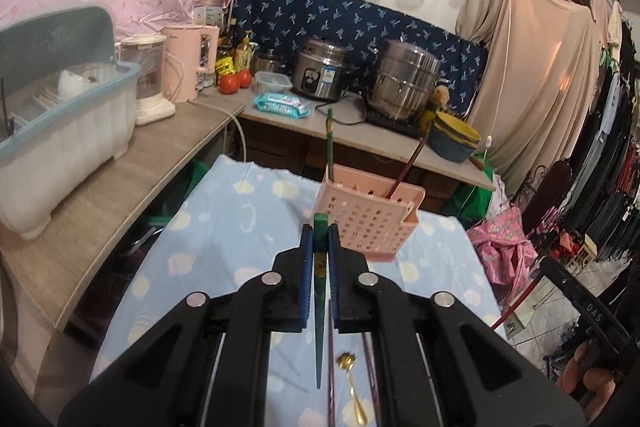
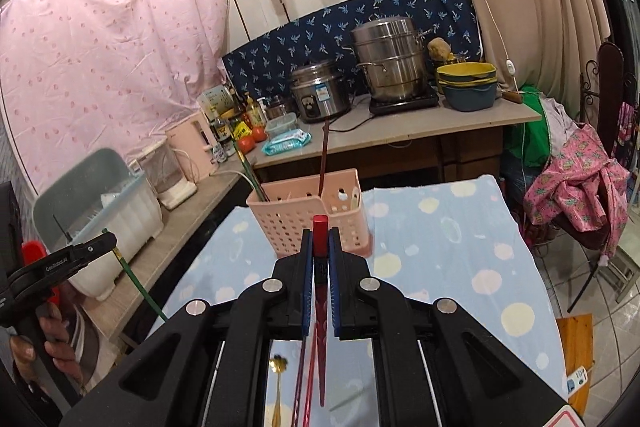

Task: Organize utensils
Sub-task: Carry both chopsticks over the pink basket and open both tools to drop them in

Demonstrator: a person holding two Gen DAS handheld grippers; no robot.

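Note:
My left gripper (image 1: 320,239) is shut on a green chopstick (image 1: 319,327), held above the cloth-covered table just in front of the pink utensil basket (image 1: 370,219). The basket holds another green chopstick (image 1: 329,143) and a dark red chopstick (image 1: 406,169). My right gripper (image 2: 320,241) is shut on a red chopstick (image 2: 321,327), also just in front of the basket (image 2: 308,219). A gold spoon (image 1: 352,387) and dark red chopsticks (image 1: 332,367) lie on the table under the grippers. The left gripper (image 2: 108,241) with its green chopstick shows at the left of the right wrist view.
A light blue patterned cloth (image 1: 240,227) covers the table. To the left, a counter carries a dish rack (image 1: 60,115), a blender and a pink kettle (image 1: 188,63). Behind the basket stand a rice cooker (image 1: 322,71), steel pot (image 1: 404,83) and stacked bowls (image 1: 454,137).

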